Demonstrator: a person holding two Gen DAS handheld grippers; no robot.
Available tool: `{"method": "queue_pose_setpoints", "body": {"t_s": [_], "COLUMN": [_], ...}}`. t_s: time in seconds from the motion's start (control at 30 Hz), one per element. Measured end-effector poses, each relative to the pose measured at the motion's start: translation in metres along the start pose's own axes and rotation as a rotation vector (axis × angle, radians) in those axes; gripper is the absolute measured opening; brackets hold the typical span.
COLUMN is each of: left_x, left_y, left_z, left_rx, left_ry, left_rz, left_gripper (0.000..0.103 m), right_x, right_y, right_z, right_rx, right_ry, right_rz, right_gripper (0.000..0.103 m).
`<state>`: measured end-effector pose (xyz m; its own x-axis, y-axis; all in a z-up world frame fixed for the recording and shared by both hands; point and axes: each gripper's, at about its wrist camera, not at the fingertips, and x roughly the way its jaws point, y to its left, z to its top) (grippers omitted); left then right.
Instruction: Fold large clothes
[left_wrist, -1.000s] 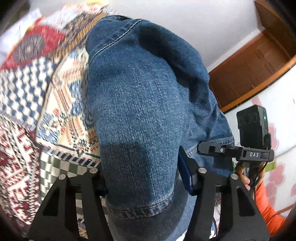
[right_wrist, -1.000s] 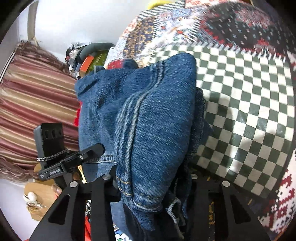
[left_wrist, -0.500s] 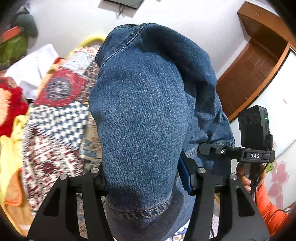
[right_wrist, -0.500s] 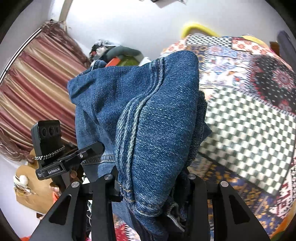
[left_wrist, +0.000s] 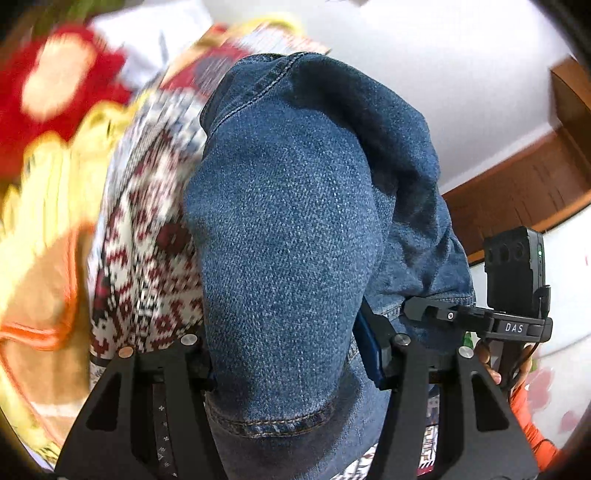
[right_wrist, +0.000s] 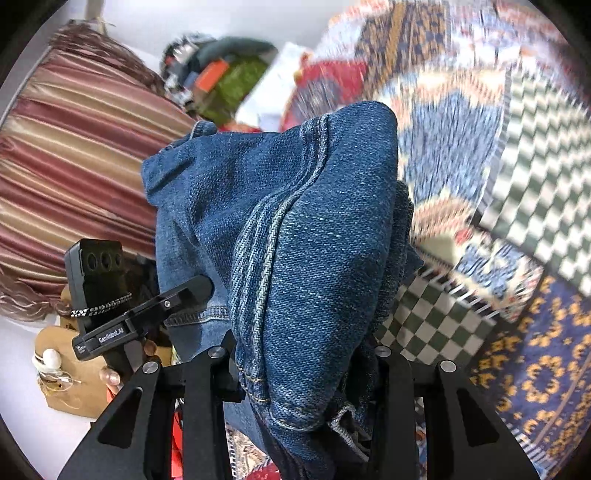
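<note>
Blue denim fills the middle of both wrist views: a pair of jeans (left_wrist: 291, 236) is bunched up and held off the patterned bedspread (left_wrist: 147, 229) that is seen blurred behind it. In the left wrist view, the left claw (left_wrist: 295, 362) is closed on a thick fold of the jeans, and the stitched hem is seen just below the fingers. The jaws are kept partly apart by the bulk of the cloth pressed between them, and the fabric rises above the claw in a rounded hump.

In the right wrist view, the right claw (right_wrist: 303, 365) is likewise clamped on the jeans (right_wrist: 295, 240), at a part where a heavy double seam runs up the fold. Its jaws are set narrower than those of the left claw, and several layers of denim are squeezed between them, with a frayed edge hanging beneath.

Each claw is visible in the other's view, gripped by a hand at the edge of the denim. A checked patch of the bedspread (right_wrist: 535, 166) is seen to the right of the jeans, a striped curtain (right_wrist: 74, 155) to the left, and a heap of other clothes (left_wrist: 51, 122) in red and yellow lies on the bed.
</note>
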<state>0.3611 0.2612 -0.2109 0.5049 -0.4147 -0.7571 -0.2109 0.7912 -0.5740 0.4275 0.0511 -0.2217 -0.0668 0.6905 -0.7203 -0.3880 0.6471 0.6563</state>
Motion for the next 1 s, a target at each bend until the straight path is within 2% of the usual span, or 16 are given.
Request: {"method": "queue_pose_setpoints", "body": {"t_s": [0.1, 0.23, 0.37, 0.43, 0.53, 0.63, 0.73, 0.87, 1.0], "left_x": [0.030, 0.052, 0.057, 0.051, 0.030, 0.006, -0.016, -0.021, -0.009], "left_y": [0.033, 0.057, 0.063, 0.060, 0.047, 0.029, 0.017, 0.023, 0.023], "left_z": [-0.002, -0.002, -0.008, -0.012, -0.024, -0.037, -0.039, -0.016, 0.010], "left_rx": [-0.069, -0.123, -0.100, -0.087, -0.023, 0.092, 0.151, 0.157, 0.162], "left_ry": [0.044, 0.068, 0.068, 0.049, 0.002, -0.058, -0.133, -0.215, -0.244], "left_rz": [-0.015, -0.039, -0.034, -0.005, 0.077, 0.215, 0.304, 0.335, 0.378], "left_gripper": [0.058, 0.066, 0.074, 0.074, 0.074, 0.074, 0.074, 0.074, 0.074], "right_x": [0.027, 0.048, 0.057, 0.050, 0.030, 0.004, -0.021, -0.047, -0.049], "right_y": [-0.015, -0.030, -0.040, -0.046, -0.041, -0.028, -0.014, 0.009, 0.035], "right_z": [0.009, 0.025, 0.028, 0.023, 0.014, 0.005, 0.000, 0.002, 0.009], "right_rx": [0.021, 0.018, -0.027, -0.045, -0.084, -0.153, -0.228, -0.315, -0.408], "right_ry": [0.042, 0.072, 0.107, 0.109, 0.098, 0.071, 0.014, -0.120, -0.224], "right_rz": [-0.020, -0.036, -0.031, -0.034, -0.071, -0.131, -0.196, -0.301, -0.349], "right_gripper": [0.036, 0.037, 0.040, 0.041, 0.041, 0.041, 0.041, 0.041, 0.042]}}
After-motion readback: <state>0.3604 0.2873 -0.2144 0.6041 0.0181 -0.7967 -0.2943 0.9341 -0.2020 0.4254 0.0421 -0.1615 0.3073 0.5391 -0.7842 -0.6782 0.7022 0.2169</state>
